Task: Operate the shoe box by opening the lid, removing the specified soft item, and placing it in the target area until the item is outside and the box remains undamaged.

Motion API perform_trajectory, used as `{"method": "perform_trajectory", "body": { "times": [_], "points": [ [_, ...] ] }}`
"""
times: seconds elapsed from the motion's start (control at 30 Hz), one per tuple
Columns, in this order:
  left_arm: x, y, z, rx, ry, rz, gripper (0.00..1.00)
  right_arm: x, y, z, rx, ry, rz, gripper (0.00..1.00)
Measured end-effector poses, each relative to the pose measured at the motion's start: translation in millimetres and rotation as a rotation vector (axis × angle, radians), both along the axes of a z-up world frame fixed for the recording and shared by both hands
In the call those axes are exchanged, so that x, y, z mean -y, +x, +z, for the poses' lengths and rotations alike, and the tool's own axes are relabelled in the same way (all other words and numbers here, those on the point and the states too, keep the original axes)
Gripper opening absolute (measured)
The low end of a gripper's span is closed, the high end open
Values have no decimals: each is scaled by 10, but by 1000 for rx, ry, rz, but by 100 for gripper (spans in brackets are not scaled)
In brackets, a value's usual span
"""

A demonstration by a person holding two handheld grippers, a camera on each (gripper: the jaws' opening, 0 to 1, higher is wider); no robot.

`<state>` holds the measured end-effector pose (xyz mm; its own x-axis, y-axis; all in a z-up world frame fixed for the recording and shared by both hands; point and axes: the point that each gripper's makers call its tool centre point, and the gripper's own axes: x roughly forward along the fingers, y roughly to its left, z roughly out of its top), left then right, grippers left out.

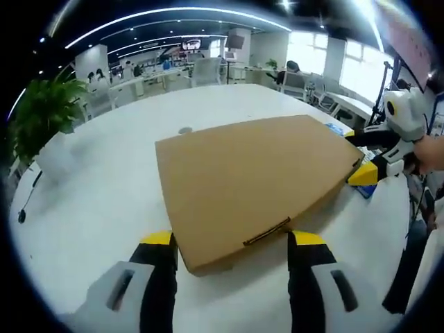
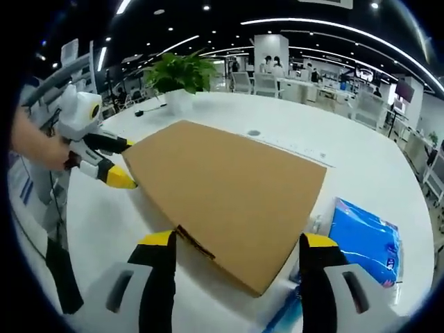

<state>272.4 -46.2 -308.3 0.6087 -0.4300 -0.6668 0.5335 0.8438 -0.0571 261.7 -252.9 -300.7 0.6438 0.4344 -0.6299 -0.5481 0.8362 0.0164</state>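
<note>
The shoe box (image 1: 257,184) lies flat on the white tabletop (image 1: 104,201) with its plain brown lid still closed, so by my reading opening it, lifting out the soft item and setting it down all remain. The left hand-held gripper (image 1: 232,243) and right hand-held gripper (image 2: 236,243) sit at opposite corners, each with jaws apart straddling a corner, clamping nothing. No writing is readable on the box or on the blue packet (image 2: 368,239) beside it.

- Left gripper (image 1: 233,243): jaws spread wide apart, yellow-tipped fingers (image 1: 158,239) level, pointing forward.
- Right gripper (image 2: 238,244): jaws likewise wide apart; in the left gripper view it enters from the right (image 1: 368,161), held by a hand (image 1: 431,154).
</note>
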Motion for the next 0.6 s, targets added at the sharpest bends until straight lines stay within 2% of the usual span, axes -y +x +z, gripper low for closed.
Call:
{"method": "perform_trajectory", "body": {
  "times": [0.6],
  "points": [
    [3,-72,5,-8,-5,7,64,14,-75,-9,-7,-17,3,71]
  ]
}}
